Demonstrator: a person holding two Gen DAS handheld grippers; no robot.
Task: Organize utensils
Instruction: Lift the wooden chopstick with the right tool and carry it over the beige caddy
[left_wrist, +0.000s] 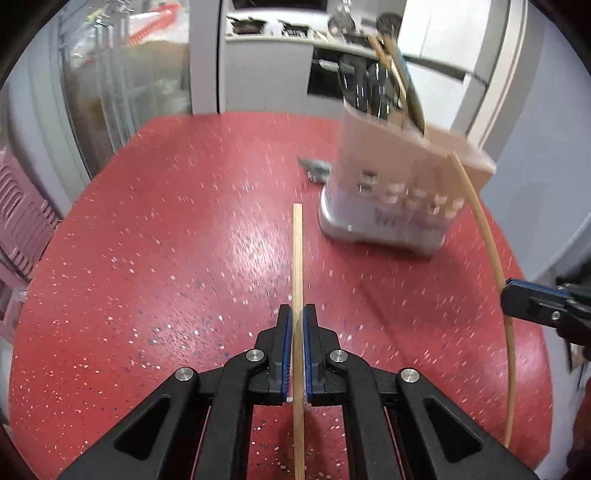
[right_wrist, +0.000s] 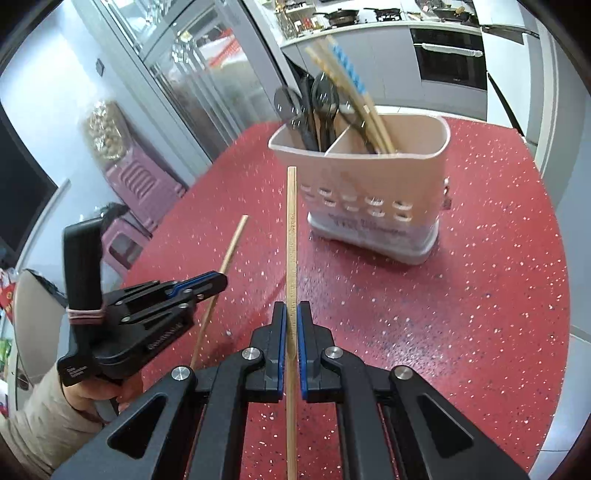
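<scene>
Left wrist view: a chopstick (left_wrist: 297, 266) runs straight up between the blue pads of the left gripper (left_wrist: 296, 321), whose jaws are narrowed onto it so the pads press its sides. Its blunt end stands above the red table (left_wrist: 166, 240), short of the holder (left_wrist: 399, 184), which is blurred in this view. To the right, the right gripper (left_wrist: 532, 302) shows only as one blue-edged finger at the frame's edge, touching a second chopstick (left_wrist: 491, 258) that reaches up to the holder's rim.

Right wrist view: that second chopstick (right_wrist: 291, 258) sits clamped between the right gripper's (right_wrist: 291, 321) pads, jaws drawn in to a stick's width, its top end pointing at the holder's (right_wrist: 369, 192) near wall. The holder is a pale, two-compartment caddy with slotted sides, standing upright on the speckled table (right_wrist: 461, 295). Its left compartment holds dark spoons (right_wrist: 306, 107); the right one holds several chopsticks (right_wrist: 347, 85) leaning back. At left, the left gripper (right_wrist: 218, 282) grips its own chopstick (right_wrist: 231, 247) above the table's edge, beside a purple stool (right_wrist: 136, 195) on the floor.
</scene>
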